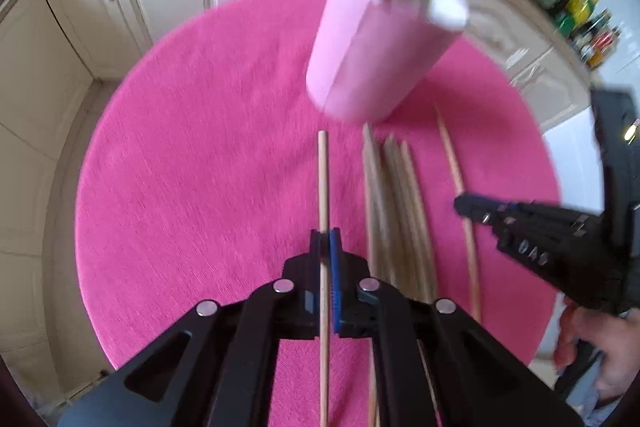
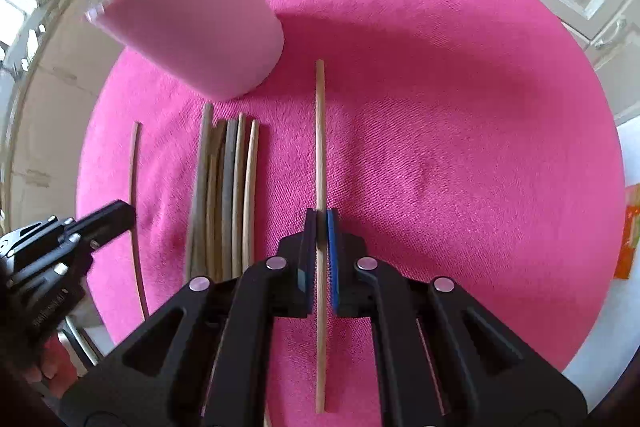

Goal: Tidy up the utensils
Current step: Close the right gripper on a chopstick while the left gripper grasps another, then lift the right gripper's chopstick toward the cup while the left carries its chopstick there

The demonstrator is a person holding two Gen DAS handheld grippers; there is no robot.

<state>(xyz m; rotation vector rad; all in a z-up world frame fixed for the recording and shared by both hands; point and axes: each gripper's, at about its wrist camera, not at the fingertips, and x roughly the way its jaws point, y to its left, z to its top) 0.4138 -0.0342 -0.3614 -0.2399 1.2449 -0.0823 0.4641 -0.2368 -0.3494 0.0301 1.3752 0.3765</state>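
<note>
Left claw (image 1: pixel 325 239) pinching one pale chopstick (image 1: pixel 323 179); right claw (image 2: pixel 320 223) pinching another chopstick (image 2: pixel 320 131). Between them, loose chopsticks (image 2: pixel 224 187) lying on pink round bench (image 2: pixel 440 107), just beside pink cup (image 2: pixel 192 27) with sticks inside.

Black tool (image 1: pixel 325 241) w/ blue pad, silver screws, triangular cutouts

Pale chopsticks (image 2: pixel 224 195) bundled flat, pink cup (image 2: pixel 192 27) upright behind
</note>
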